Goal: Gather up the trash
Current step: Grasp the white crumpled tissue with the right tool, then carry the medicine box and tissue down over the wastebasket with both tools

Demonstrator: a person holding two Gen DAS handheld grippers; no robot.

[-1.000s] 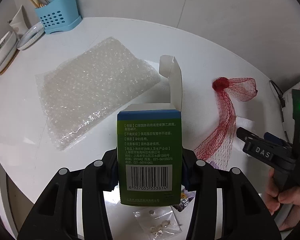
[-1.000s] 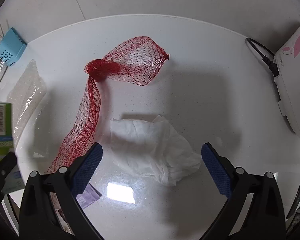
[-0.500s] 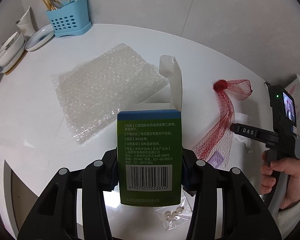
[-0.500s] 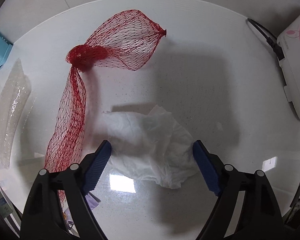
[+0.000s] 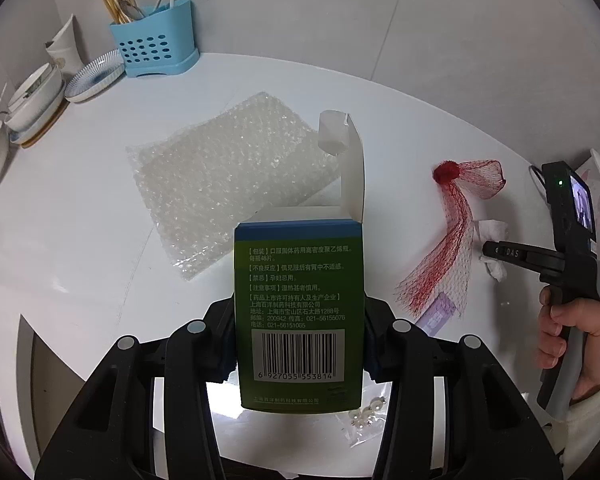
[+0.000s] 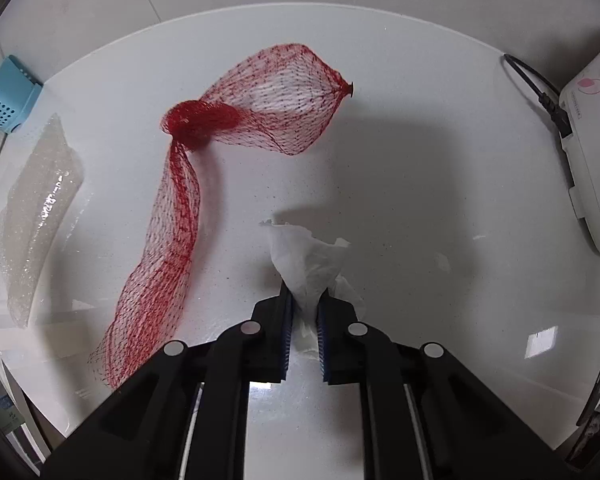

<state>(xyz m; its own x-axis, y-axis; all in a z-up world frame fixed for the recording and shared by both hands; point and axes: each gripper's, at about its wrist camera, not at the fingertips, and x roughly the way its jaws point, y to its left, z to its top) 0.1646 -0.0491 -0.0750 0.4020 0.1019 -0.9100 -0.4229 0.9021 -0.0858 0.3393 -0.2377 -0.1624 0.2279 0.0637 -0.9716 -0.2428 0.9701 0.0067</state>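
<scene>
Gripping green box (image 5: 298, 312) upright, left gripper (image 5: 300, 344) part-open | right gripper (image 6: 303, 322) jaws just closed, pinching white tissue (image 6: 308, 258) | red net (image 6: 188, 216) beside.

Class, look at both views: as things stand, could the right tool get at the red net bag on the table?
Probably not yet. The right tool has just been closing and is now shut on the tissue, so it is occupied. The net bag lies uncovered on the table beside it, so once the tissue is dropped the way looks free.
</scene>
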